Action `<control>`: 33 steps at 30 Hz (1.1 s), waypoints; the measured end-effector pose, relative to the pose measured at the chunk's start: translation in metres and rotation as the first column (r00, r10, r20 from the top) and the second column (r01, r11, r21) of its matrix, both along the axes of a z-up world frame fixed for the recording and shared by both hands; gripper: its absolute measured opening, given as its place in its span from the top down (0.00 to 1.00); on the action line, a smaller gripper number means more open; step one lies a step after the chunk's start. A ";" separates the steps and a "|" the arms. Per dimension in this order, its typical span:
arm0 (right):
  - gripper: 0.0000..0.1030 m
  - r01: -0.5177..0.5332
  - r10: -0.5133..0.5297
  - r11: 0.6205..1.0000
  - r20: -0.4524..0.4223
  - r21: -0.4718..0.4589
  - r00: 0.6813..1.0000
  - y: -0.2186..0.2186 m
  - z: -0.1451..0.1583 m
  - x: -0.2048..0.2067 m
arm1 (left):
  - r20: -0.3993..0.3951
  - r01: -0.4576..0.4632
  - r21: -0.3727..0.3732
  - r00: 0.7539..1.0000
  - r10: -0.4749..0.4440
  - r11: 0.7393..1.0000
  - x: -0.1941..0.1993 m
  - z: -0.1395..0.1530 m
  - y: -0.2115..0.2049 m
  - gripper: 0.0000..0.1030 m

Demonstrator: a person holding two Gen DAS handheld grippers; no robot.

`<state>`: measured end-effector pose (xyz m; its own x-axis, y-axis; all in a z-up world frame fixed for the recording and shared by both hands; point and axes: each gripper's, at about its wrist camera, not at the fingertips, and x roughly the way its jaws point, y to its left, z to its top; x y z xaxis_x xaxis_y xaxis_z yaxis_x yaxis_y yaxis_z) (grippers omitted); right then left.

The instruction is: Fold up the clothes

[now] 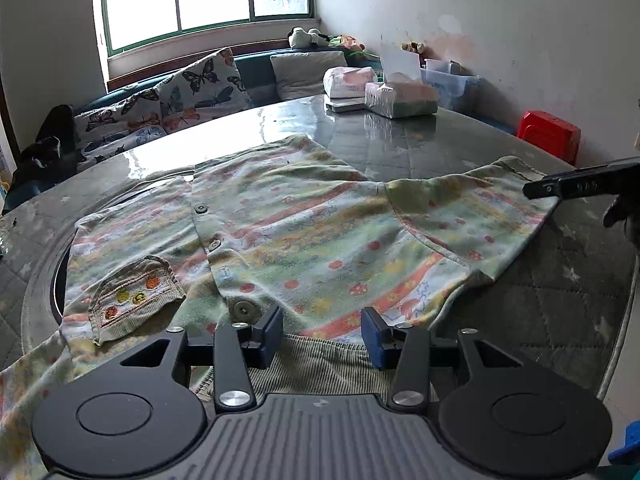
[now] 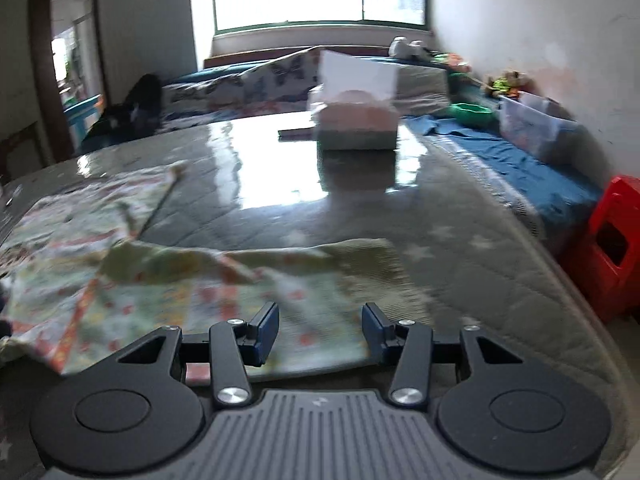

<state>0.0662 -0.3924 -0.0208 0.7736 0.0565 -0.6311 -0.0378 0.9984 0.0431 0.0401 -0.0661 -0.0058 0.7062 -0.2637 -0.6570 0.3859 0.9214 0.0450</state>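
**One shirt on the table, two grippers above it**

One small shirt (image 1: 304,232) lies spread out on the round table (image 1: 420,140). It sits at the near edge of the table, with its front side up. It is pale green with stripes and little red dots.

The left wrist view shows the shirt sharp and clear. Here you can count three buttons (image 1: 216,245) in a row down the front. You can also see one pocket (image 1: 136,300) with four round patches on it. The right wrist view shows none of these. There the shirt (image 2: 192,300) looks blurry, and only its sleeve and side show.

The left gripper (image 1: 322,334) hangs over the bottom edge of the shirt. Its two blue fingers (image 1: 272,330) are spread apart and hold nothing. The right gripper (image 2: 320,330) is over the sleeve, at the right side of the table. Its two fingers are spread apart too, with cloth under the gap. In the left wrist view, one dark tip of the right gripper (image 1: 580,186) shows at the sleeve end.

At the far edge of the table sit two tissue packs (image 1: 400,98). The right wrist view shows only one clearly (image 2: 356,128). One red stool (image 2: 612,248) stands beside the table on the right. The right wrist view also shows one doorway (image 2: 72,72) on the left, which the other view does not.
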 end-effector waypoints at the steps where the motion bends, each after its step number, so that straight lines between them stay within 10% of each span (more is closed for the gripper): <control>1: 0.55 0.018 -0.018 1.000 0.003 -0.002 1.000 -0.004 0.000 0.000 | 0.000 -0.001 0.001 1.000 0.001 1.000 0.000 0.000 0.000 0.53; 21: 0.55 0.173 -0.173 0.985 0.020 0.015 0.985 -0.020 -0.012 -0.006 | 0.031 -0.020 0.005 0.999 0.020 1.000 0.001 0.012 -0.009 0.34; 25: 0.84 0.162 -0.164 0.986 0.024 0.043 0.986 -0.020 -0.011 -0.005 | 0.032 -0.013 0.005 0.999 0.013 1.000 0.005 0.013 -0.016 0.33; 33: 0.92 0.141 -0.150 0.983 0.073 0.121 0.986 -0.028 0.011 -0.004 | 0.027 0.012 0.018 1.000 -0.013 1.000 0.014 0.012 -0.033 0.33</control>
